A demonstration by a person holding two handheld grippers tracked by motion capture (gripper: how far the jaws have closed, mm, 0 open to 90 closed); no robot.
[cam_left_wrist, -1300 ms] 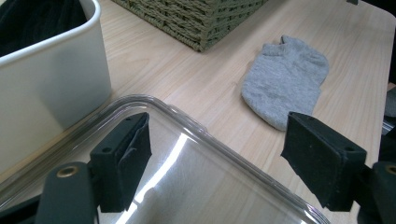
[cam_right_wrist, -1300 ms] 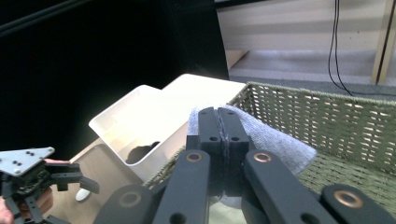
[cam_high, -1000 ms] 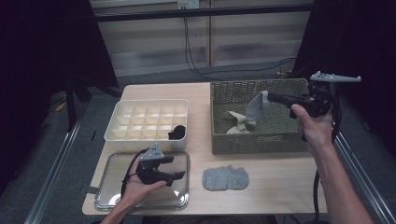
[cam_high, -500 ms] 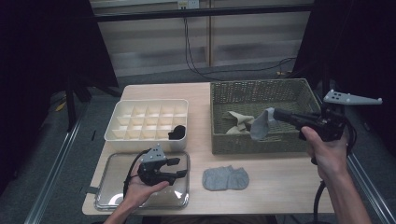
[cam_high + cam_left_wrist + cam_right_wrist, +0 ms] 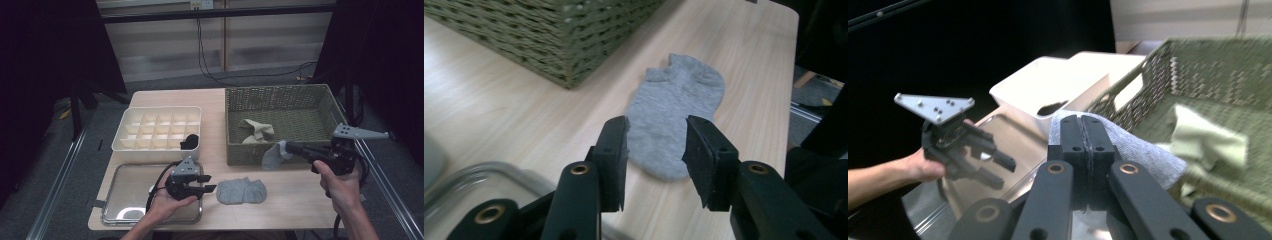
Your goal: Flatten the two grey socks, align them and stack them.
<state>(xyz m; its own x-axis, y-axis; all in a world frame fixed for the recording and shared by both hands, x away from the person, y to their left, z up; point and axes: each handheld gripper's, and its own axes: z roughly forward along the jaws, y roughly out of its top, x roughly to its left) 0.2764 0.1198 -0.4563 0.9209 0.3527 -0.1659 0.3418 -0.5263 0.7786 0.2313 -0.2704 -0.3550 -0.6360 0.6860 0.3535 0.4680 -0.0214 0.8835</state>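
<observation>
At the near right of the table [image 5: 300,200], the right gripper [image 5: 286,147] has its jaws clamped tight on a grey sock [image 5: 272,156], which dangles just in front of the near wall of the wicker basket [image 5: 250,152]. Over on the near left, the left gripper [image 5: 210,183] sits above the right edge of the metal tray [image 5: 125,200], jaws pointing right at a second grey sock [image 5: 242,190] lying flat on the wood! Its jaws have just been closing to a middling gap, and nothing is between them; in the left gripper view that flat sock [image 5: 674,125] lies just beyond the tips. A pale sock [image 5: 257,130] rests inside the basket. Far left stands the white divided box [image 5: 160,145], a dark sock [image 5: 190,142] in its near right compartment.
</observation>
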